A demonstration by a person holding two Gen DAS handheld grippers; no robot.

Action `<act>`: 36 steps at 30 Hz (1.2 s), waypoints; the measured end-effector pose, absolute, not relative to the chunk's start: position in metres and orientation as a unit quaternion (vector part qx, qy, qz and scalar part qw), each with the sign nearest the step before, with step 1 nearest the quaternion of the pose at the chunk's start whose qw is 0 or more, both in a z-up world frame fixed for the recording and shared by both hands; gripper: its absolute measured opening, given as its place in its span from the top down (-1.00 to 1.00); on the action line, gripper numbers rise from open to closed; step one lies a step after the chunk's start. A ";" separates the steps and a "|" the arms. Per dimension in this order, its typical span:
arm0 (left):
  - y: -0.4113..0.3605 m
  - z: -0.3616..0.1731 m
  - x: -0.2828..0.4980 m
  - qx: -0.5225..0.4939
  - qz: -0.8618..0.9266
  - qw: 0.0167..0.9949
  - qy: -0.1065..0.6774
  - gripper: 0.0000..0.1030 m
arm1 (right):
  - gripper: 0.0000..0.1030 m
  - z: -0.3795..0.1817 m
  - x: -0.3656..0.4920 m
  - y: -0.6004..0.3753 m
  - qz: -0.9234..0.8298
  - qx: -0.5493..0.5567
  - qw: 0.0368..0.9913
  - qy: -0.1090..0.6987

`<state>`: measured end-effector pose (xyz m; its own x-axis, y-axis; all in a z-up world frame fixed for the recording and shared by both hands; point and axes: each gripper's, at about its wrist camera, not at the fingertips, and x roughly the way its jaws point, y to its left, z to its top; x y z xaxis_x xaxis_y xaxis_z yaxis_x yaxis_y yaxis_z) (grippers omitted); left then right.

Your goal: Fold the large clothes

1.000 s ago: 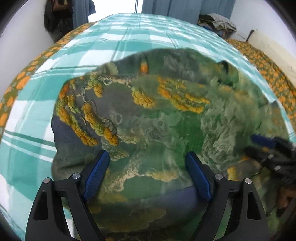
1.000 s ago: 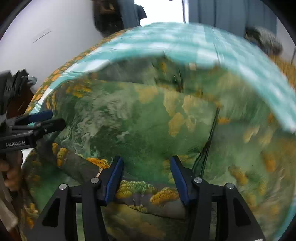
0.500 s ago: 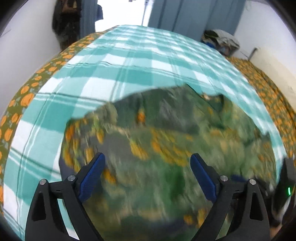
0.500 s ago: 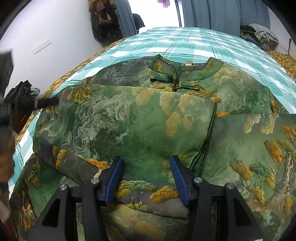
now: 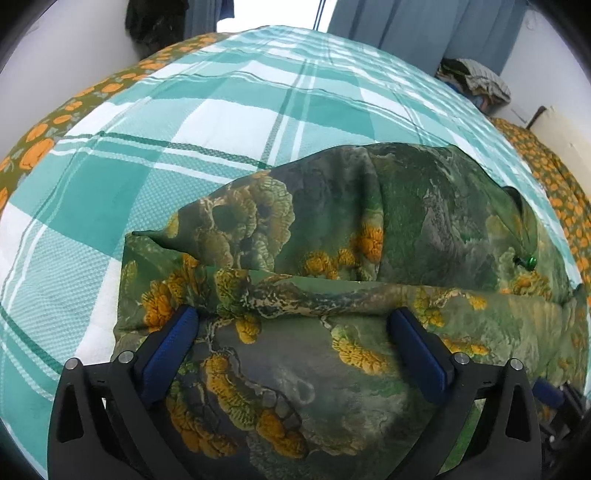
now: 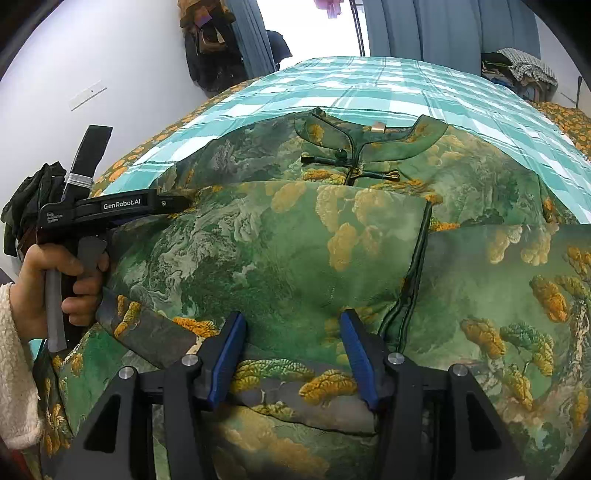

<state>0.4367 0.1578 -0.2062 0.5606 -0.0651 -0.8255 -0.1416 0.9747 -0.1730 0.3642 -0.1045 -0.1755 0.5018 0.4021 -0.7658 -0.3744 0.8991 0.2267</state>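
A large green garment with orange and yellow tree prints (image 6: 288,251) lies partly folded on the bed; its stand collar with knot buttons (image 6: 365,147) points to the far side. The same garment fills the lower part of the left wrist view (image 5: 369,240). My left gripper (image 5: 291,336) is open, its jaws wide apart over a folded edge of the cloth. In the right wrist view the left gripper's body (image 6: 110,210) sits at the garment's left edge, held by a hand. My right gripper (image 6: 291,350) is open above a folded layer near the garment's near edge.
The bed has a teal and white checked sheet (image 5: 221,110) and an orange-flowered border (image 5: 44,140). Blue curtains (image 6: 443,29) hang behind. A pile of clothes (image 6: 517,70) sits at the far right. Dark clothes hang on the left wall (image 6: 207,44).
The left gripper has swung left and forward along the garment's left edge, so more bare sheet shows. The right gripper has stayed in place, open over the same fold.
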 end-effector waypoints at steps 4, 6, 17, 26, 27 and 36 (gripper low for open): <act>0.154 -0.201 0.430 -0.104 0.027 0.882 0.459 -0.99 | -0.06 -0.175 0.363 -0.103 0.221 0.011 0.868 0.444; 0.153 -0.194 0.423 -0.098 0.034 0.881 0.461 -0.98 | -0.06 -0.174 0.362 -0.103 0.221 0.010 0.869 0.443; 0.109 -0.124 0.271 -0.033 -0.061 0.881 0.467 -0.98 | -0.33 -0.117 0.260 -0.143 0.205 0.003 0.895 0.397; 0.068 -0.172 0.154 -0.057 -0.072 0.850 0.519 -0.98 | -0.33 -0.130 0.149 -0.193 0.131 -0.032 0.878 0.460; 0.064 -0.174 0.150 -0.041 -0.064 0.857 0.510 -0.98 | -0.33 -0.135 0.139 -0.194 0.127 -0.035 0.878 0.460; 0.048 -0.183 0.152 -0.004 -0.059 0.869 0.492 -0.99 | -0.44 -0.168 0.125 -0.181 0.095 -0.060 0.880 0.461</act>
